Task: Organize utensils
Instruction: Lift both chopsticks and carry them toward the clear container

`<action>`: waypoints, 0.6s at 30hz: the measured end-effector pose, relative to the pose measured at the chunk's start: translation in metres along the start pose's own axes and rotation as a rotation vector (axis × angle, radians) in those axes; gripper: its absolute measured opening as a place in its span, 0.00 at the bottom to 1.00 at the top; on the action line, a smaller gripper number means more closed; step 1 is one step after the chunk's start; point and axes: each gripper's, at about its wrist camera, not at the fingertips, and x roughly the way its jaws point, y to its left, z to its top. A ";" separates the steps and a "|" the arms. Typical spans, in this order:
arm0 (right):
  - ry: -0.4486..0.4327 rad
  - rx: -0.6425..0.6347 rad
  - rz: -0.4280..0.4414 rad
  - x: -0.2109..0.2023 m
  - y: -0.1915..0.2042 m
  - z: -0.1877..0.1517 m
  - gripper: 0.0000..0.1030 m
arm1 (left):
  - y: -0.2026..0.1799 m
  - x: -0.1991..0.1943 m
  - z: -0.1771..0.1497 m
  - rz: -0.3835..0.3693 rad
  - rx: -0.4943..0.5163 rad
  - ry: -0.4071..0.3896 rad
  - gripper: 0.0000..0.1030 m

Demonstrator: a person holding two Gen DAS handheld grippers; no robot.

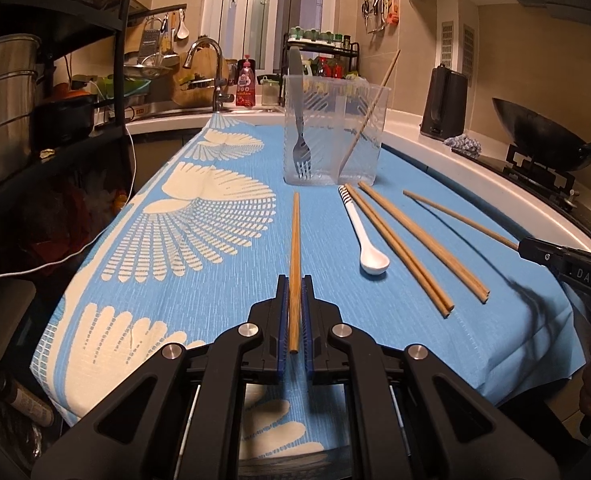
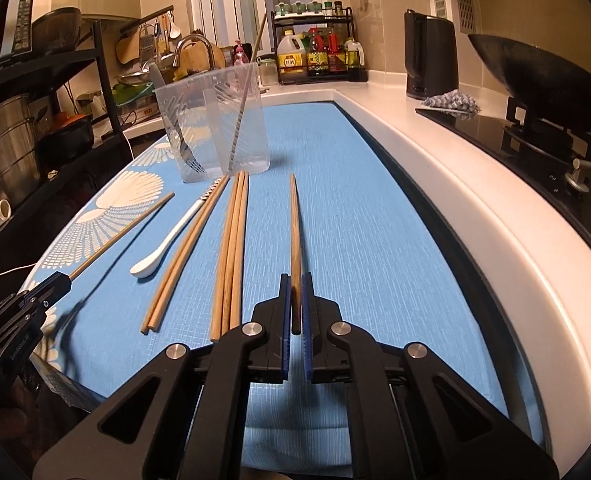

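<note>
Two grippers each hold a single wooden chopstick. The left gripper (image 1: 294, 292) has its jaws closed tight on the left chopstick (image 1: 295, 240), gripping near its butt end so the rest runs forward toward the holder. The right gripper (image 2: 295, 292) is likewise clamped on the right chopstick (image 2: 294, 220), held the same way near its end. Between the two, lying loose on the blue cloth (image 2: 375, 240), are a pair of chopsticks (image 2: 183, 256), a bundle of chopsticks (image 2: 233, 248) and a white spoon (image 2: 163, 246) whose handle touches the pair. Beyond them stands the clear utensil holder (image 1: 335, 132), with a fork (image 1: 300, 148) tines-down in its left compartment and one chopstick (image 1: 369, 112) leaning in its right. The step in hand appears to be the pickup of two sticks at once, with delivery still to come. Next, each stick likely needs lifting clear of the cloth, tipping upright, and lowering over the holder's rim into the compartment with the leaning chopstick, one hand at a time to avoid a clash.
</note>
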 end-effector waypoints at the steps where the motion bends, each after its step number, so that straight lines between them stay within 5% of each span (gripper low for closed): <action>1: -0.008 -0.001 0.001 -0.005 0.001 0.001 0.05 | -0.001 -0.005 0.003 0.000 0.000 -0.011 0.06; 18: -0.185 -0.052 0.037 -0.075 0.015 0.078 0.05 | -0.003 -0.056 0.083 -0.004 0.027 -0.171 0.06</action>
